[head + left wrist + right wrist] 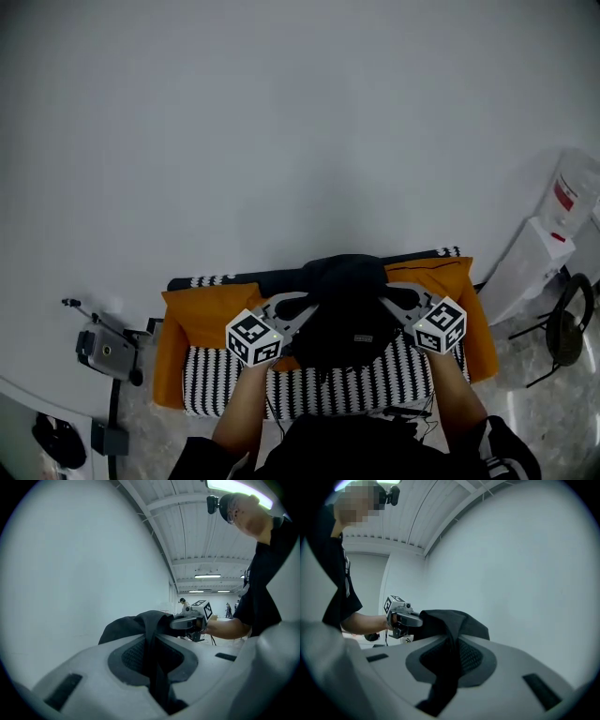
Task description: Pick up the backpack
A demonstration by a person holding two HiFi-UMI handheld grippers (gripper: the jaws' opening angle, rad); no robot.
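Backpack (345, 319), black, is held between the two grippers in front of a white wall (281, 122). It is seen over a seat with an orange cushion (202, 314) and a black-and-white zigzag cover (309, 389). It appears to hang clear of the seat, though from the head view contact at its underside cannot be ruled out.

Left gripper (298, 317) is at the backpack's left side. Its jaws are drawn in narrow and clamped on a black strap (153, 667), which runs up from between the pads to the bag's top. Right gripper (392, 302) is at the right side, jaws likewise narrow and pinched on the other strap (449, 667). Each gripper is seen in the other's view, just beside the bag's dark fabric and pointed roughly level toward it.

A forearm is seen behind each marker cube. A small camera on a stand (103, 352) is noted left of the seat, well apart from it. A white appliance (548, 248) is noted at the right by the wall.
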